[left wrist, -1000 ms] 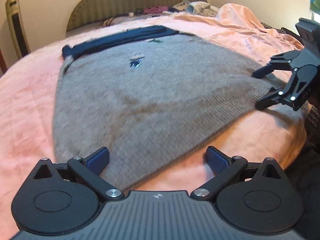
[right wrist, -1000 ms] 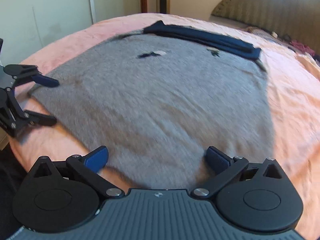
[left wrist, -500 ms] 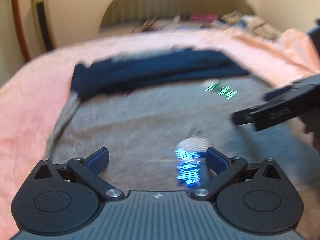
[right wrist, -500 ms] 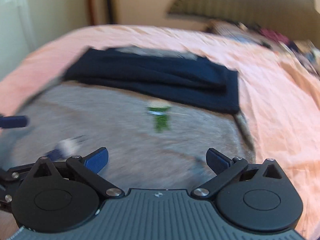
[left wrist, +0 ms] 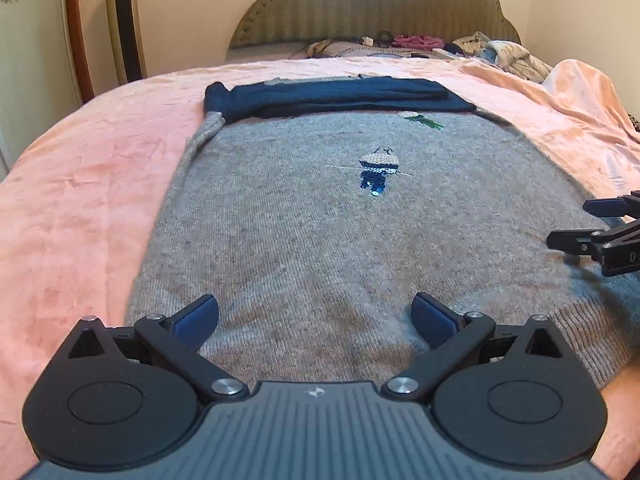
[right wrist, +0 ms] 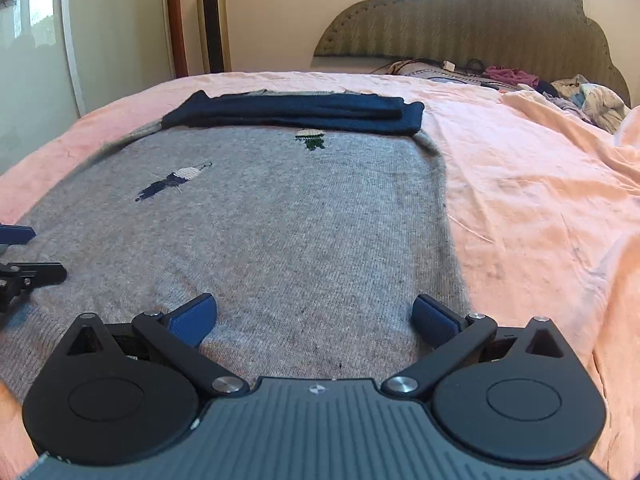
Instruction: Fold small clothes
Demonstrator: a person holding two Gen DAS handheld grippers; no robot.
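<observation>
A grey knit sweater (left wrist: 320,232) (right wrist: 280,220) lies flat on the pink bedspread, its navy sleeves (left wrist: 332,96) (right wrist: 296,114) folded across the far end. Small embroidered figures (left wrist: 376,172) (right wrist: 176,182) mark its front. My left gripper (left wrist: 316,316) hovers open over the near hem, left of centre, nothing between its fingers. My right gripper (right wrist: 314,314) is open over the hem's right part, near the sweater's right edge, and shows at the right edge of the left wrist view (left wrist: 572,224). The left gripper's fingers (right wrist: 24,252) show at the left edge of the right wrist view.
The pink bedspread (left wrist: 80,208) (right wrist: 540,200) spreads wide on both sides of the sweater. A pile of loose clothes (left wrist: 500,50) (right wrist: 576,94) lies by the padded headboard (left wrist: 368,4). A tower fan (right wrist: 212,16) stands by the wall.
Both grippers swung from facing across the sweater to facing the headboard, then drew back to the near hem. They stayed open throughout. The sweater has not moved.
</observation>
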